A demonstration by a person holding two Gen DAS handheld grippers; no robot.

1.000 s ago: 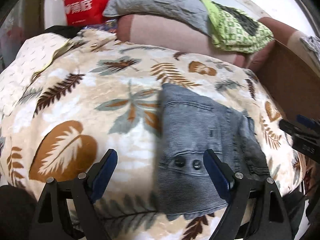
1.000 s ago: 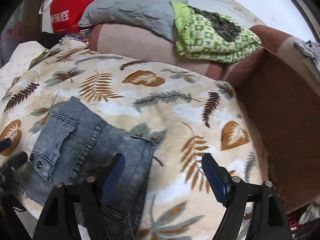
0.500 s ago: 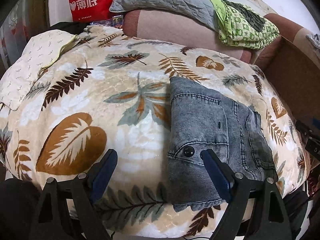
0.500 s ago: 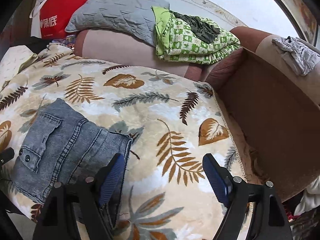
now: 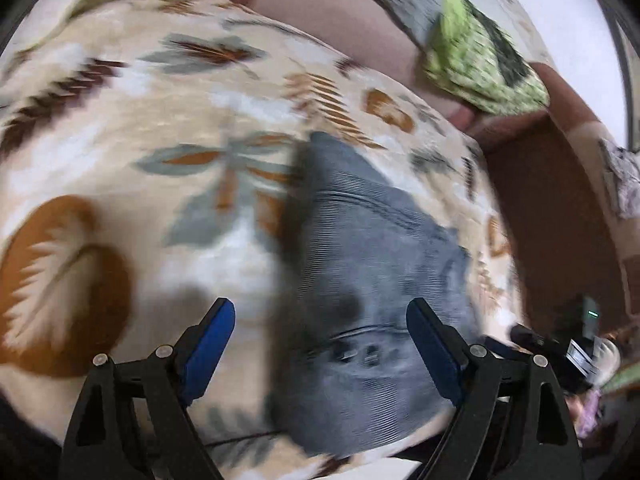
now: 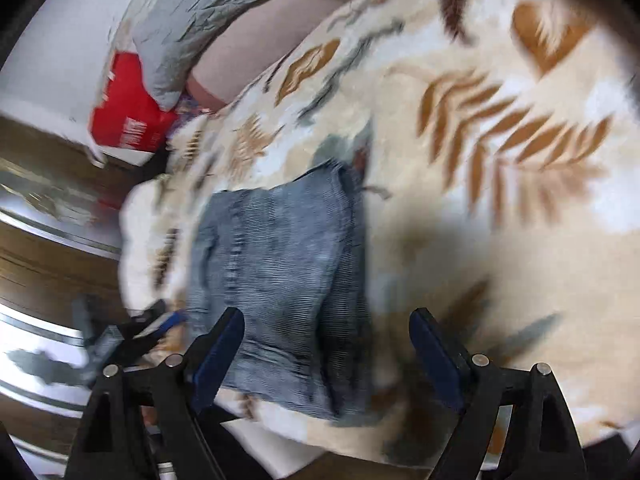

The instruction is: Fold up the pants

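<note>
The folded grey-blue denim pants [image 5: 360, 280] lie on a leaf-print blanket [image 5: 120, 140], near its front edge. My left gripper [image 5: 320, 308] hovers open over the pants' left edge, its fingers clear of the cloth. In the right wrist view the pants [image 6: 280, 248] lie rolled to the left, and my right gripper [image 6: 327, 316] stands wide open above their near end with nothing gripped. Each gripper shows in the other's view: the right gripper [image 5: 560, 344] at the pants' right, the left gripper [image 6: 132, 332] at their left. Both views are blurred.
The blanket [image 6: 500, 220] covers a sofa seat. A green patterned quilt [image 5: 480, 68] and a grey pillow [image 6: 200, 20] rest on the sofa back. A red bag [image 6: 124, 120] stands beyond the pillow. The brown sofa arm [image 5: 560, 200] rises to the right.
The right view has rolled hard, and the right gripper has dropped toward the pants' near end. The left gripper has tilted and come closer to the pants. The pants lie as before.
</note>
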